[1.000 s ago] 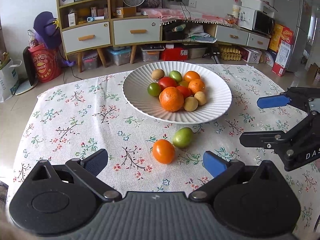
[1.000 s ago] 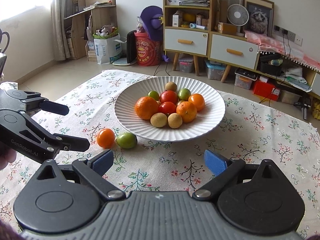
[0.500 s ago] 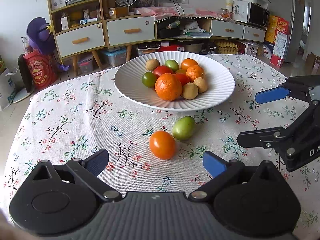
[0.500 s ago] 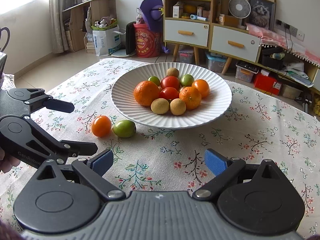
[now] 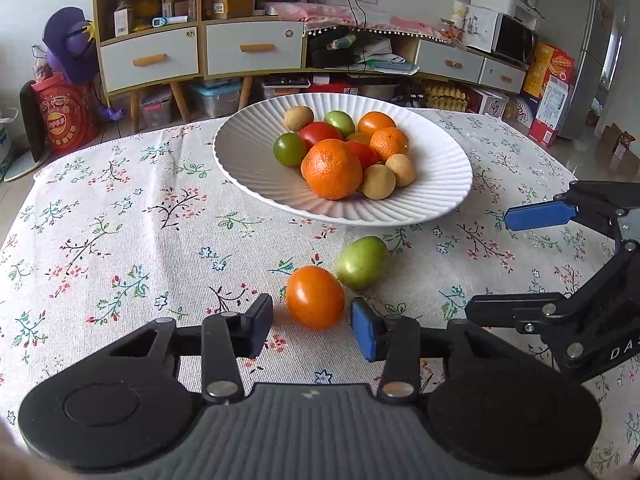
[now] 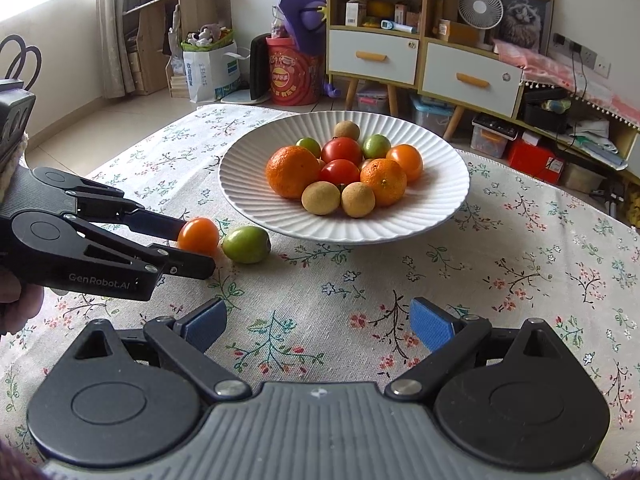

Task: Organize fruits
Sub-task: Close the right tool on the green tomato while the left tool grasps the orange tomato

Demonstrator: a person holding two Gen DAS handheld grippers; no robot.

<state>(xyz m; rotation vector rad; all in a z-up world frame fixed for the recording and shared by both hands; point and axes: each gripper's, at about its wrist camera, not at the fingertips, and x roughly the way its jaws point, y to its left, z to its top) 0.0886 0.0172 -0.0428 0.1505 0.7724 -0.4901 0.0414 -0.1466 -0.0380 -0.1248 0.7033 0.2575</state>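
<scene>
Two fruits are seen loose on the flowered cloth [image 5: 120, 208]: one orange tomato [image 5: 315, 297] and one green tomato [image 5: 361, 261], touching each other, just in front of the white plate [image 5: 248, 160]. On the plate eleven fruits are counted: two oranges, two red tomatoes, two orange tomatoes (one largely hidden), two green tomatoes and three brown longans. The left gripper [image 5: 311, 328] is lowered around the loose orange tomato, its pads partly closed beside it with small gaps left; nothing is grasped. The right gripper [image 6: 318, 326] is held released and empty over bare cloth, near the plate.
</scene>
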